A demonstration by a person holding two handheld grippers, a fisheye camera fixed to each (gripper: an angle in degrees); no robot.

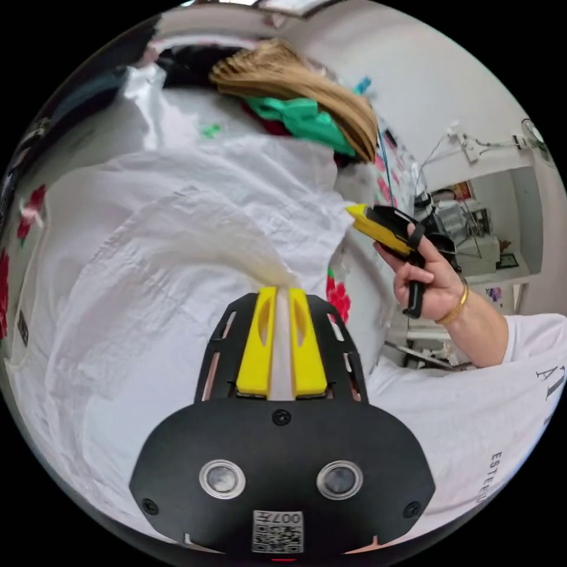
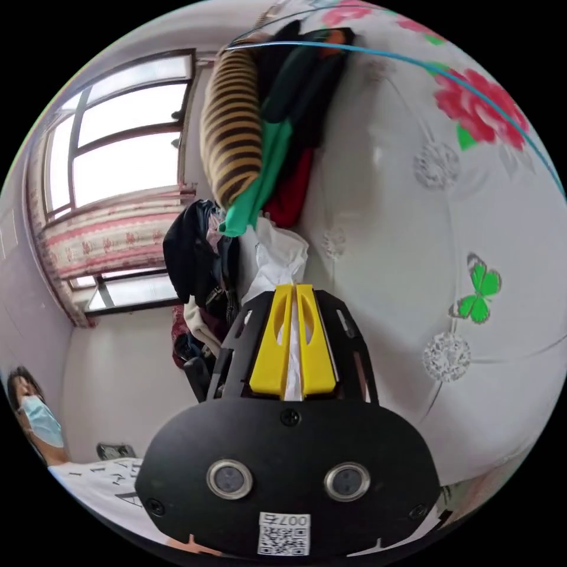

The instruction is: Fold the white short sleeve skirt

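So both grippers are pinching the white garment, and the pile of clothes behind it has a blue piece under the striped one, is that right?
Not quite: the piece under the striped one is green, as the left gripper view shows. Both the left gripper and right gripper do pinch the white garment.

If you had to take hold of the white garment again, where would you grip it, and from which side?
Probably at the edges, as now: the left tongs pinch a gathered edge of the white garment, the right tongs another edge. The flat middle gives nothing to pinch; come from outside, level with the bed sheet.
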